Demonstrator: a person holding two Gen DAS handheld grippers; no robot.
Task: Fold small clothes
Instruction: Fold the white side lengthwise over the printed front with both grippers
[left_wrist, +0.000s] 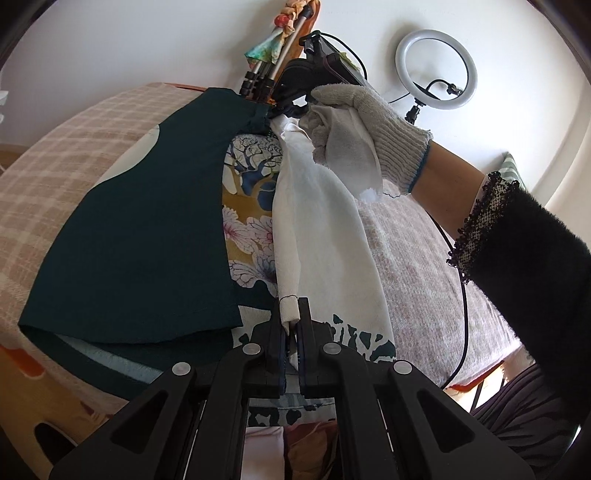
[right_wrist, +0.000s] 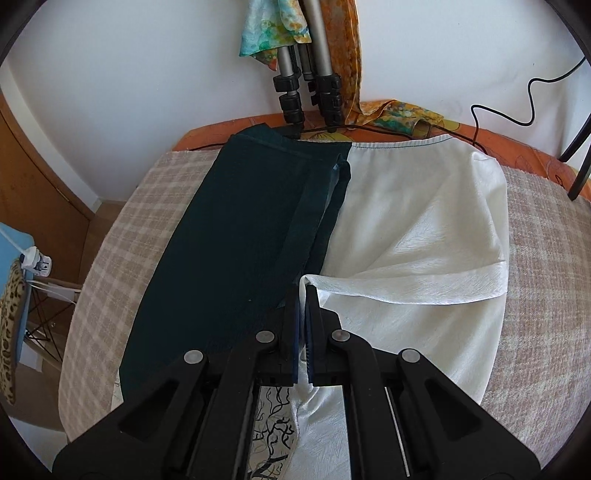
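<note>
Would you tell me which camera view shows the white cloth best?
The right wrist view: the white cloth lies spread across the bed, pinched by the right gripper. The left wrist view shows only a hanging strip in the left gripper.

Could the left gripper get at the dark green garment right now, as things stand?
Probably not yet. The left gripper is shut on the white cloth, so it would have to let go first. The dark green garment lies flat just to its left with nothing over it.
</note>
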